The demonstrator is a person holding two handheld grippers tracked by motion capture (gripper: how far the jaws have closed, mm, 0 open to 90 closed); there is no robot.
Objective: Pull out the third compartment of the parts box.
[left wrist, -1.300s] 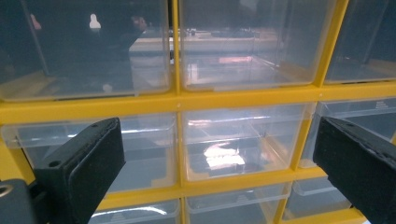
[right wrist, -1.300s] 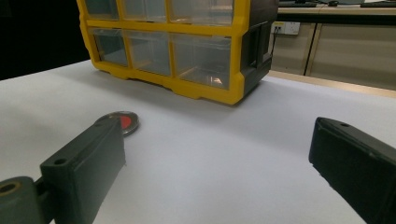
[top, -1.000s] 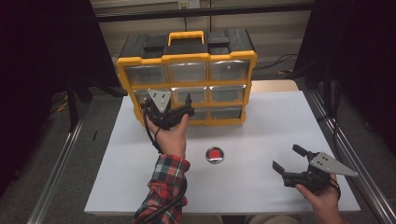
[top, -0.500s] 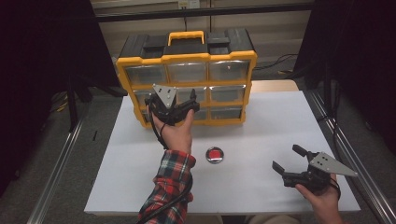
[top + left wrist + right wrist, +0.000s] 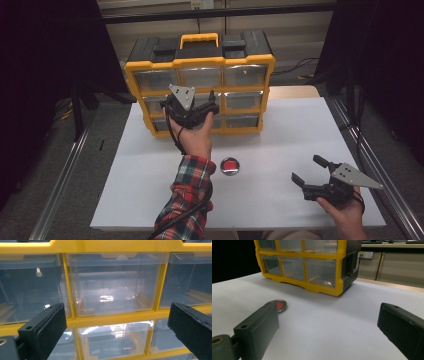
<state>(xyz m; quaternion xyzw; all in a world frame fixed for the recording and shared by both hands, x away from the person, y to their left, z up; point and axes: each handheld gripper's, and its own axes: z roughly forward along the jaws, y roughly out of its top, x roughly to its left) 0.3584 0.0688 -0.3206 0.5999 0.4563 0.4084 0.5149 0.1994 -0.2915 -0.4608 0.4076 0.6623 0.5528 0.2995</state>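
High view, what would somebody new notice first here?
Probably the yellow drawer cabinet at the far edge of the white table, its clear drawers shut. The left gripper is raised right in front of its middle drawers with jaws open. A small red disc lies on the table, with the open right gripper farther right.

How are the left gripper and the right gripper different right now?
The left gripper is raised against the yellow drawer cabinet, facing its middle drawer; the right gripper sits low over the white table, away from the cabinet. Both have open, empty jaws.
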